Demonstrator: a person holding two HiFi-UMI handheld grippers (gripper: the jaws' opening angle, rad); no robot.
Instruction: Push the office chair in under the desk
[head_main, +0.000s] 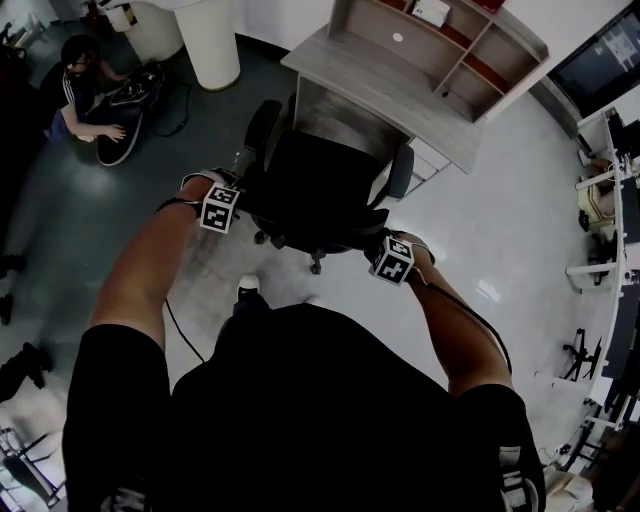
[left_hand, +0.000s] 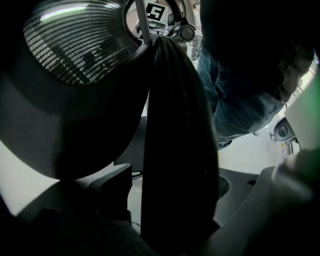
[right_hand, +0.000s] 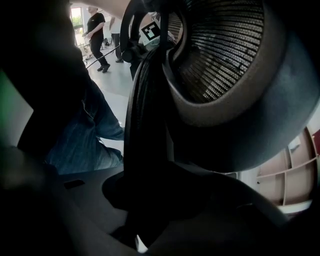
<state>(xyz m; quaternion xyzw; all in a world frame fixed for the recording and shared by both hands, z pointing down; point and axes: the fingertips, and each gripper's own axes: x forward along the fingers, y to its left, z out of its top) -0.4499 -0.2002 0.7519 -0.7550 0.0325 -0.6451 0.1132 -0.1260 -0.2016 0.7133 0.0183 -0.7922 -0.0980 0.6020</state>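
Person in a black shirt (head_main: 320, 400) is standing right behind the office chair (head_main: 320, 185), both bare arms reaching forward and down to its backrest. Left claw (head_main: 232, 192) is gripping the backrest's left edge and right claw (head_main: 385, 250) is gripping its right edge.

Left gripper view: the dark backrest rim (left_hand: 180, 150) is running up between the jaws and filling the gap. The jaws are narrow and clamping on it. The mesh back (left_hand: 75, 45) is bulging at upper left, the person's jeans (left_hand: 235, 100) are showing past the rim, and the other claw's marker cube (left_hand: 155, 11) is peeking over the top.

Right gripper view: same thing mirrored, with the rim sitting between the jaws, the jaws closing on it, and mesh at upper right.

Chair is sitting on the pale floor (head_main: 500, 250) close in front of the desk (head_main: 390, 85), facing it. Backrest, armrest (head_main: 400, 170) and castors (head_main: 316, 266) are showing outside the desk. I can't tell how far the seat front is reaching under it. A shelf unit (head_main: 470, 50) is standing on the desk surface.

Well off to the left, another person (head_main: 85, 85) is crouching near a white column (head_main: 212, 40), handling some black gear (head_main: 125, 125).
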